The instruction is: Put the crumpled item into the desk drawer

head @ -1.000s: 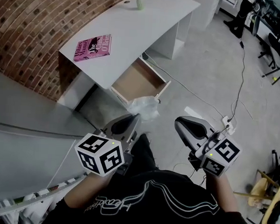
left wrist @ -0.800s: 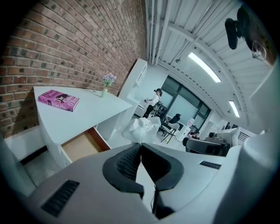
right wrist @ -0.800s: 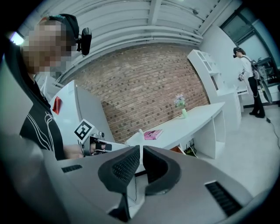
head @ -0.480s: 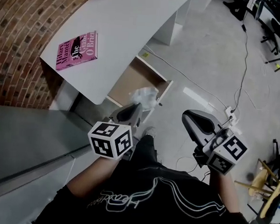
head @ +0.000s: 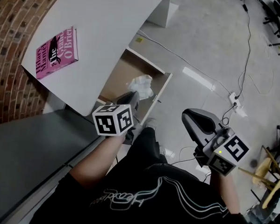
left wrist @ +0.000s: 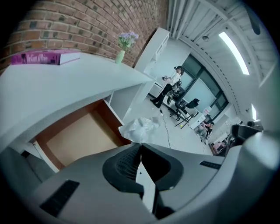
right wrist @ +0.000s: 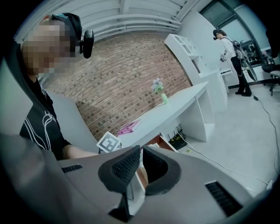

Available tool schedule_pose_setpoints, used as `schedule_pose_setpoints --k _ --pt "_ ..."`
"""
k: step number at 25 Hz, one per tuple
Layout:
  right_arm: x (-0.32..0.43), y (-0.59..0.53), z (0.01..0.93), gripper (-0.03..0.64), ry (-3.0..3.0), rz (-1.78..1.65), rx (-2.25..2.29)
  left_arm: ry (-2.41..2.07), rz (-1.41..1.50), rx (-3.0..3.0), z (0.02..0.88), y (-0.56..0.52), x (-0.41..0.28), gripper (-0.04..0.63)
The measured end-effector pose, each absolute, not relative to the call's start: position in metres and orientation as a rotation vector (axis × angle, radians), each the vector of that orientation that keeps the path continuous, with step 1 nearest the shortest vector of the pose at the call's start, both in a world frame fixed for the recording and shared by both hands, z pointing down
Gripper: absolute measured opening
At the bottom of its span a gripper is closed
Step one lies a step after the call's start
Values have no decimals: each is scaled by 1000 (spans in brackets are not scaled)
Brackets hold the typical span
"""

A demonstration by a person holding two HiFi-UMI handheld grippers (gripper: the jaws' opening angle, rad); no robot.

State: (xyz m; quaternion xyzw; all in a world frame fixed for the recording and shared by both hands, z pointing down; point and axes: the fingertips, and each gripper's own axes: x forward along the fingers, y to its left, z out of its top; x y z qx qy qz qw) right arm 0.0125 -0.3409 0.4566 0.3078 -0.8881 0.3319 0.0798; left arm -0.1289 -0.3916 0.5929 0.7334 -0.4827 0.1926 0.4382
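A crumpled white plastic item [head: 142, 84] hangs from the tips of my left gripper [head: 134, 95], which is shut on a corner of it. The item hovers over the front part of the open desk drawer [head: 126, 68], whose brown bottom is bare. In the left gripper view the crumpled item [left wrist: 139, 127] sticks out just past the closed left gripper [left wrist: 140, 145], with the drawer [left wrist: 74, 135] below and to the left. My right gripper [head: 197, 122] is held back over the floor, to the right of the drawer, shut and holding nothing. Its closed tips [right wrist: 141, 150] point toward the desk.
A pink book [head: 57, 53] lies on the white desk top [head: 107, 23]. A small vase of flowers [left wrist: 124, 43] stands farther along the desk. Cables and a power strip [head: 235, 103] lie on the floor to the right. A person [left wrist: 169, 85] stands far off.
My left gripper has carried the crumpled item forward, from over the floor in front of the drawer to above the drawer. The right gripper has hardly moved.
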Motion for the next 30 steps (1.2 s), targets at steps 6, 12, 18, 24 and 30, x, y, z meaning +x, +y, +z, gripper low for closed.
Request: schedule_pose_setpoints --k 6,12,18,24,30 --pt "19 -358 493 50 -2633 1041 921 -1226 556 1728 665 -422 -141 23" --pt "24 -367 526 51 -2597 1091 916 -1225 589 1631 728 -440 -145 23" --pt "19 -371 556 50 -2584 1143 915 -1231 636 1547 788 -455 -154 23" --pt "22 -374 578 51 -2565 1158 896 -1247 657 1446 833 -457 -164 23" --pt "25 -378 589 50 -2482 1289 972 -1249 636 1436 848 -459 -166 25"
